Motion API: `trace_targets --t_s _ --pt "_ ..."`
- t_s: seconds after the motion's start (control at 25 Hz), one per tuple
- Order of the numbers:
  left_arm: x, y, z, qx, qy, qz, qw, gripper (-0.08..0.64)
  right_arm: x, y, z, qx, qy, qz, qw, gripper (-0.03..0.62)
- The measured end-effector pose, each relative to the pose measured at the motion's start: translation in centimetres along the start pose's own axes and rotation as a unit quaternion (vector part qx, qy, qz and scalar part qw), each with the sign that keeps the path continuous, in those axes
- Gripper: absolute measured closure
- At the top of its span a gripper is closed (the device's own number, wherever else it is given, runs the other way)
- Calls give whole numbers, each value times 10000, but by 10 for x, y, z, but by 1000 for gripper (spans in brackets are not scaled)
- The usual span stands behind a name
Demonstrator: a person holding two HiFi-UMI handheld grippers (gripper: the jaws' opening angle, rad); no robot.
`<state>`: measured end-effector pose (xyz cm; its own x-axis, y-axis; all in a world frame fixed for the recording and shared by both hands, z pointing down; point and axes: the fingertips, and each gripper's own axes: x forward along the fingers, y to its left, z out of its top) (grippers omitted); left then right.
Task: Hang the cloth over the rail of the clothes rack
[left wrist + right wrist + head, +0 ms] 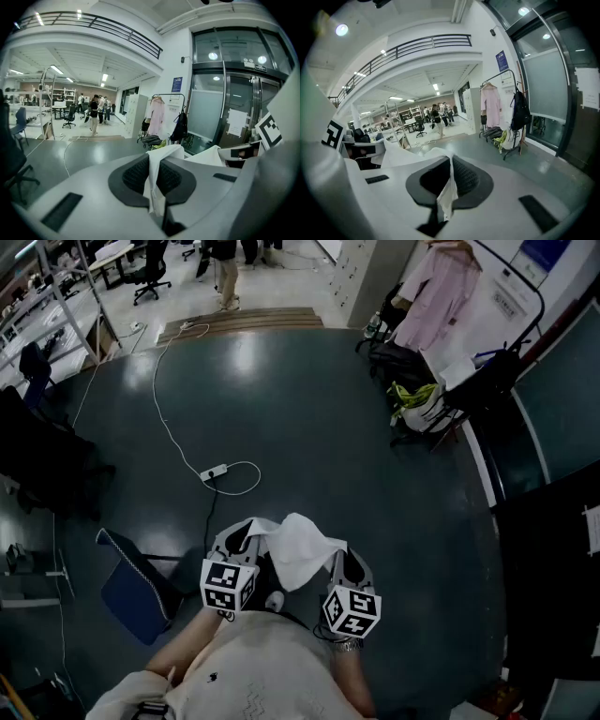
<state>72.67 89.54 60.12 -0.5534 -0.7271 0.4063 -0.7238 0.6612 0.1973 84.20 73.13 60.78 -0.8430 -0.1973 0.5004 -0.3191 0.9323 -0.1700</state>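
Note:
A white cloth (296,549) hangs between my two grippers, close in front of the person's body. My left gripper (236,542) is shut on one edge of the cloth (156,180). My right gripper (343,565) is shut on the other edge of the cloth (447,192). The clothes rack (487,310) stands far off at the upper right, with a pink shirt (434,298) and a dark bag (487,381) hanging on it. The same clothes rack (168,115) lies straight ahead in the left gripper view, and the clothes rack (504,110) sits to the right in the right gripper view.
A white power strip (215,472) with its cable lies on the dark floor ahead. A blue chair (136,582) stands at my left. A yellow-green bag (417,401) lies at the foot of the rack. People (225,268) stand far back. Glass doors (234,108) are at the right.

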Motion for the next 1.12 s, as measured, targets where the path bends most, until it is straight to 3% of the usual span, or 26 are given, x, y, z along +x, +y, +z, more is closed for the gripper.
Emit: trace_targets --t_s 0.6,0.92,1.12 --pt "154 133 107 -89 -62 -76 9999 543 184 32 110 -61 105 -93 9999 566" --pt "222 161 138 -128 -37 -26 9999 543 256 17 155 -54 83 0 10000 566" --pt "289 161 159 -209 14 196 9996 543 317 -22 185 -77 135 214 9997 566"
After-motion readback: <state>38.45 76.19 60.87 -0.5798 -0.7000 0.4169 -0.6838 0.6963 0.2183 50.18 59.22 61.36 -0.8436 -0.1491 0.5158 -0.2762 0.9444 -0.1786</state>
